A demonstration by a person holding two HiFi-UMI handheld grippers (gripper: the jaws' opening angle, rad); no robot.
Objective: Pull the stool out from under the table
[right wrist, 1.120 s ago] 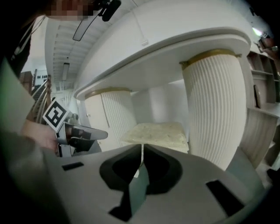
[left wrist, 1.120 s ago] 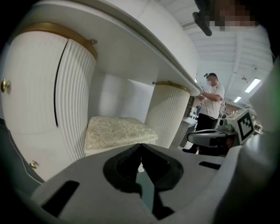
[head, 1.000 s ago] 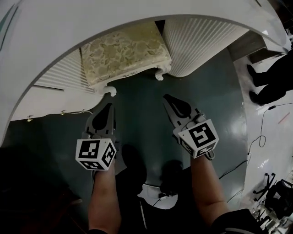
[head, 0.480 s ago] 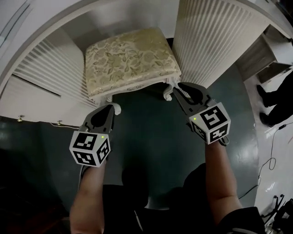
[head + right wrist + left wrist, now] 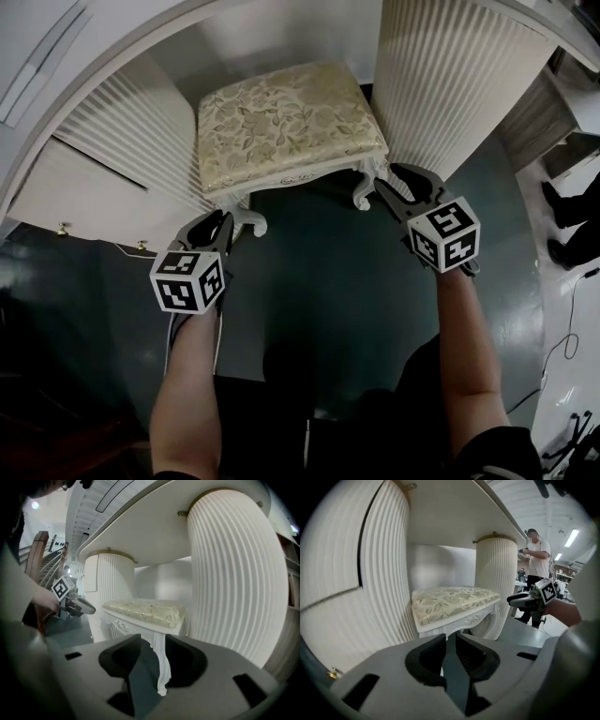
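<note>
A white stool (image 5: 291, 122) with a floral cushion stands in the knee space under the white table (image 5: 84, 47). My left gripper (image 5: 220, 219) hovers just in front of the stool's front-left leg (image 5: 249, 223). Its jaws are opening and stand a narrow gap apart with nothing between them. In the left gripper view the left gripper (image 5: 449, 637) points at the stool (image 5: 450, 599). My right gripper (image 5: 394, 178) is at the front-right leg (image 5: 364, 193). Its jaws are opening too. In the right gripper view that leg (image 5: 161, 667) stands between the right gripper's (image 5: 152, 640) jaws, untouched.
Fluted white pedestals flank the stool, one on the left (image 5: 141, 141) and one on the right (image 5: 450, 84). The floor (image 5: 319, 300) is dark green. A person (image 5: 536, 559) stands off to the right, and a cable (image 5: 562, 347) lies on the floor there.
Both grippers have moved forward from the open floor up to the stool's front legs. The right jaws have spread around the front-right leg; the left jaws have parted slightly.
</note>
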